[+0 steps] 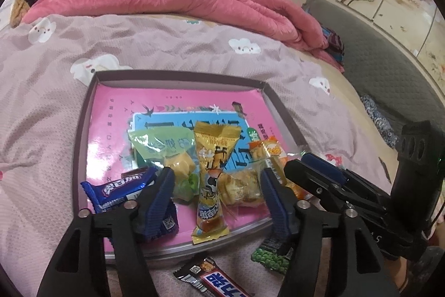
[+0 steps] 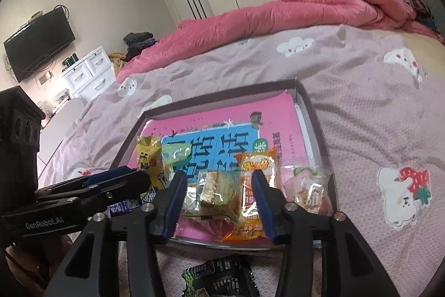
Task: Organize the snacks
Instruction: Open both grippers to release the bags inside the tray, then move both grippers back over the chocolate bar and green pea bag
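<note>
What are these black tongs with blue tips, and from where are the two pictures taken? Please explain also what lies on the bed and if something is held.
They are two hand-held grippers, one in each of a person's hands; no robot arm is here. Each carries a camera looking along its fingers, so one picture comes from the left gripper and the other from the right gripper. On the bed lies a shallow box with a pink sheet inside. Several snacks rest in it, such as a tall yellow packet and an orange packet. A black chocolate bar and a green-and-black packet lie outside on the bedspread. Both grippers are open; nothing is held.
</note>
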A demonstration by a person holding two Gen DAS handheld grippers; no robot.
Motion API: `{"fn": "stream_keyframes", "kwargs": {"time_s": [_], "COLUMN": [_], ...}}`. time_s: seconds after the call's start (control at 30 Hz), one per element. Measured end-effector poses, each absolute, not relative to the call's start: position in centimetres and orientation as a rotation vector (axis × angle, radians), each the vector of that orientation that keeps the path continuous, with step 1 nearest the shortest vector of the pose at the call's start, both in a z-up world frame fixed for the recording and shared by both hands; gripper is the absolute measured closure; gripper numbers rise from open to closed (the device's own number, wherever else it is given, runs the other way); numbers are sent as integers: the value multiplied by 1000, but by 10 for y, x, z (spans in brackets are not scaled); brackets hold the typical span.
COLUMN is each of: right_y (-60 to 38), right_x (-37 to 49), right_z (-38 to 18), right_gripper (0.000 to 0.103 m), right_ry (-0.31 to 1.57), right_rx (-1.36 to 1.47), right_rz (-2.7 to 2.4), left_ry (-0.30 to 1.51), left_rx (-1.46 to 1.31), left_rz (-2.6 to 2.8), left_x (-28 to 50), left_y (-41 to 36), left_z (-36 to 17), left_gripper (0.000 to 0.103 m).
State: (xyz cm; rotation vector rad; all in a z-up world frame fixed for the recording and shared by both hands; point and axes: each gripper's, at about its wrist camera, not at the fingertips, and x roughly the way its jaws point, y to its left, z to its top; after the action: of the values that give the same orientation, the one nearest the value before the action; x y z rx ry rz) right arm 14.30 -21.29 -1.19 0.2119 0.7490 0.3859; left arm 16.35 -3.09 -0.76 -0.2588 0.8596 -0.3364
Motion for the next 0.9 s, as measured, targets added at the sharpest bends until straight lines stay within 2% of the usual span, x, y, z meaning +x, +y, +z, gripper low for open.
{"fn": "stream_keyframes", "kwargs": {"time_s": [0.3, 0.77, 0.9], "right_y": [-217, -228, -232], "right_x": [129, 101, 93], "right_z": [2, 10, 10], "right_gripper": [44, 39, 35], "right_ry": [705, 691, 705], "right_rx": [206, 190, 203], "right_rz": [385, 356, 350], "left_ry": [822, 886, 908], "left_rx": [-268, -263, -269], "left_rz": [-284, -205, -206], "left_x": [146, 115, 106], "left_y": [-13, -6, -9], "left_z": [10, 3, 0], "left_gripper": [27, 27, 27]}}
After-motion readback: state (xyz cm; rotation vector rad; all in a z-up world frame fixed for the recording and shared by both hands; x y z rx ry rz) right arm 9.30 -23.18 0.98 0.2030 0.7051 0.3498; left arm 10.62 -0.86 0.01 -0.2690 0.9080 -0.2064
